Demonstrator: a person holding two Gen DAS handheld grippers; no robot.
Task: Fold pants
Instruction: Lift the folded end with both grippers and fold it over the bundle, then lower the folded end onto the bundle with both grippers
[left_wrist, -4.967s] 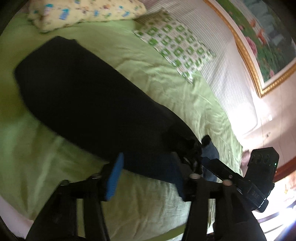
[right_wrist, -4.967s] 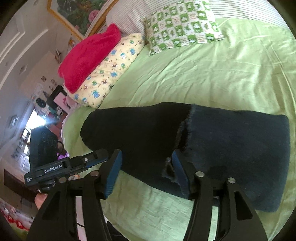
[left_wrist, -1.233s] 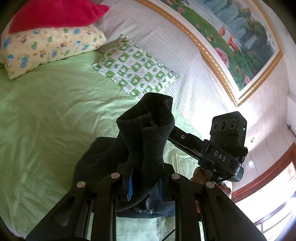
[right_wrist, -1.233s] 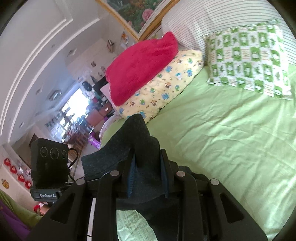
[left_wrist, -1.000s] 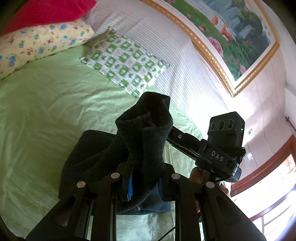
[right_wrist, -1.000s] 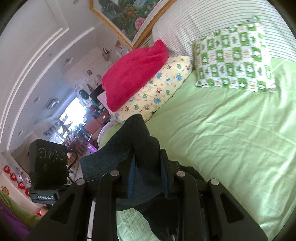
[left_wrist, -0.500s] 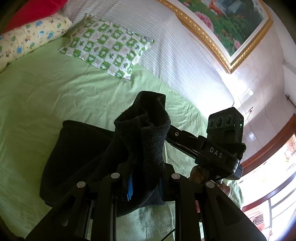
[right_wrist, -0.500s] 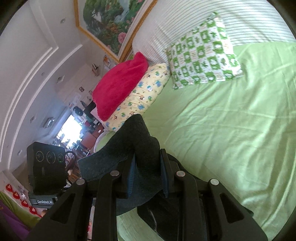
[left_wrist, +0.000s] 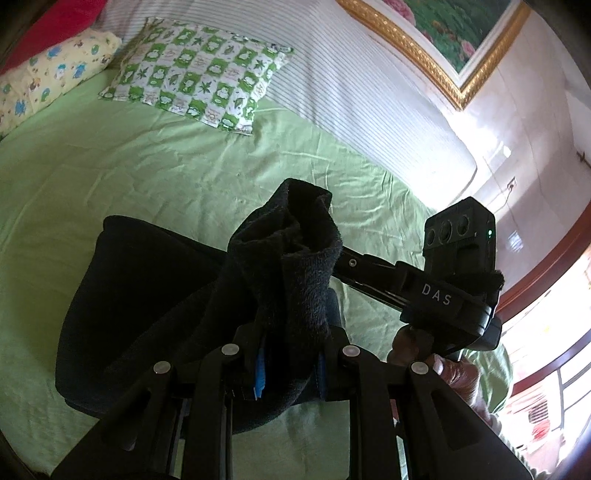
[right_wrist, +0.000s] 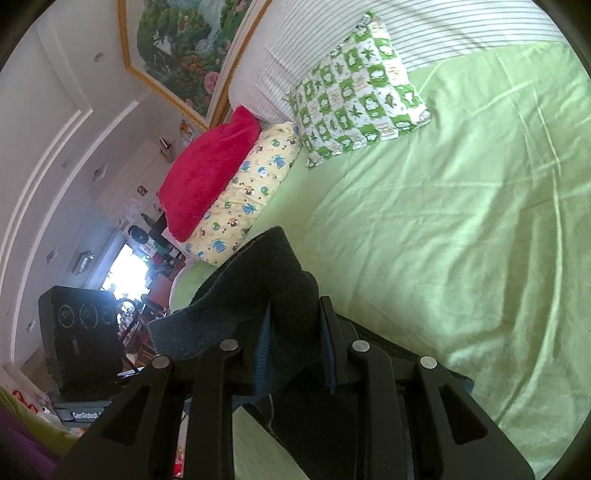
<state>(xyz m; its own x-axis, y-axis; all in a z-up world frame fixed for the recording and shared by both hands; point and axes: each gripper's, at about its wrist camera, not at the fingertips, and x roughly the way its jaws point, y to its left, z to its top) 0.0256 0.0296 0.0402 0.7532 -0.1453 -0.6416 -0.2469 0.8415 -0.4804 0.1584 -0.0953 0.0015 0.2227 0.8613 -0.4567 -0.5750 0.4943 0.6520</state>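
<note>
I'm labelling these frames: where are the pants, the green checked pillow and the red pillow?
pants (left_wrist: 147, 295), left wrist view, flat part lying on the bed
green checked pillow (left_wrist: 199, 81), left wrist view, centre of its face
red pillow (right_wrist: 210, 170), right wrist view, middle of its top

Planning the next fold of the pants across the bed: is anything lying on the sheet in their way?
Nothing visible. Both the left gripper and right gripper already clamp the pants, and the green sheet ahead is bare. The checked pillow and yellow pillow lie far off by the headboard.
</note>
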